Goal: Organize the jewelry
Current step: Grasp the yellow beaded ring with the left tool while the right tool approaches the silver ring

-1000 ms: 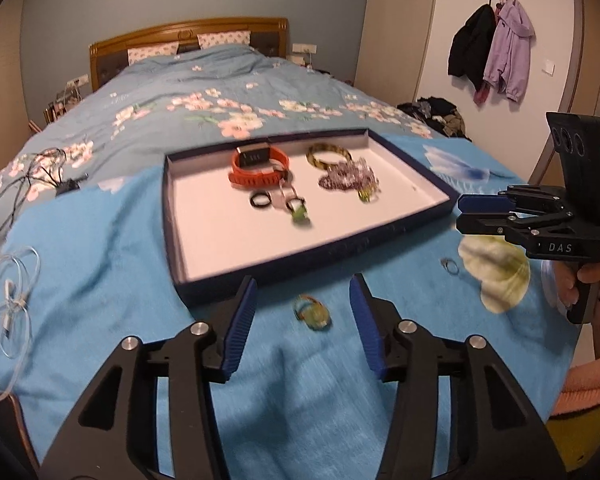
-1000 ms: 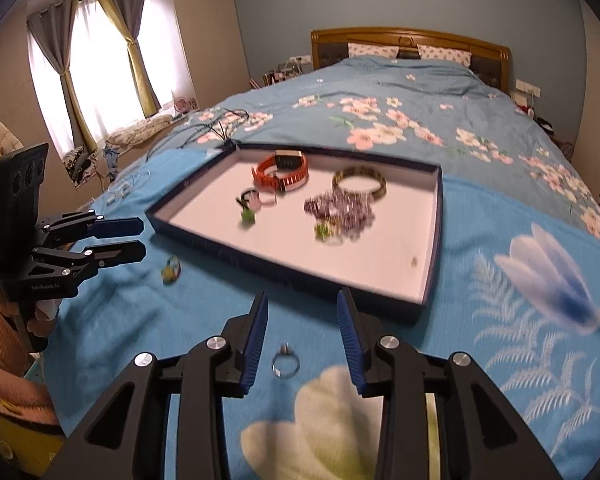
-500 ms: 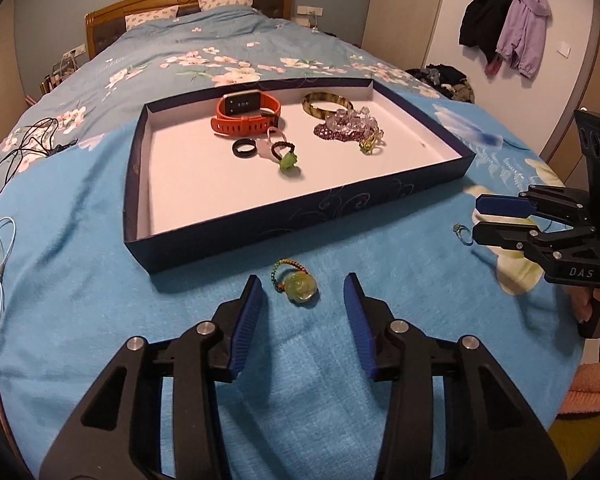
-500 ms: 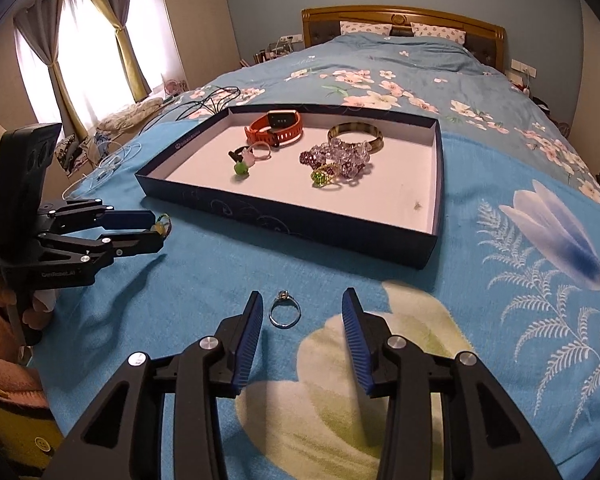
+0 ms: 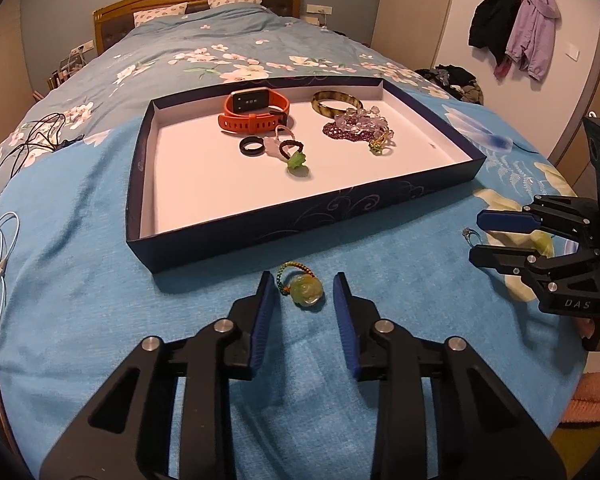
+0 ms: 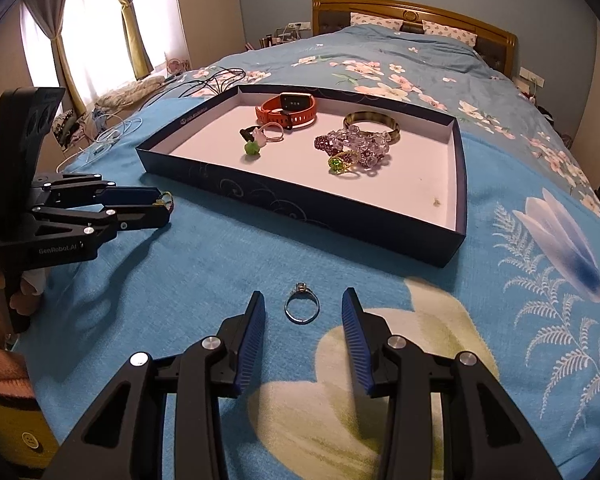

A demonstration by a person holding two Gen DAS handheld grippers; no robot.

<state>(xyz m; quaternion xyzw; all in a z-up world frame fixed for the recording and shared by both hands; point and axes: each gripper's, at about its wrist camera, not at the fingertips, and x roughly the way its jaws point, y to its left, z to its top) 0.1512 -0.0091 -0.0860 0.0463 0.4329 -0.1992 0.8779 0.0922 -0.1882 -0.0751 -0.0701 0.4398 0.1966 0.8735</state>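
Down on the bed (image 5: 100, 240), both hand-held grippers are lowered to the blue cover, each framing a piece of jewelry just in front of the tray (image 5: 340, 208).

Left hand-held gripper (image 5: 302, 294): its jaws are closing, and the green pendant (image 5: 306, 290) with its braided loop lies on the cover right between the fingertips. A gap shows on either side, so the pads are not yet pressing on it. The pendant sits just short of the tray's near wall.

Right hand-held gripper (image 6: 303, 308): its jaws stand moderately apart with the silver ring (image 6: 302, 308) flat on the cover between the fingertips, clear of both pads, its small stone pointing toward the tray. Seen from the left camera, the ring (image 5: 470, 234) lies at the tips of that gripper (image 5: 478, 236).

Inside the tray lie an orange watch (image 5: 254, 110), a dark bangle (image 5: 336, 100), a heap of purple beads (image 5: 356, 124), a black ring (image 5: 252, 146), a gold ring with a green stone (image 6: 340, 162) and a small green charm on a dark loop (image 5: 296, 158), all gathered toward the far side. The near half of the tray floor is bare.
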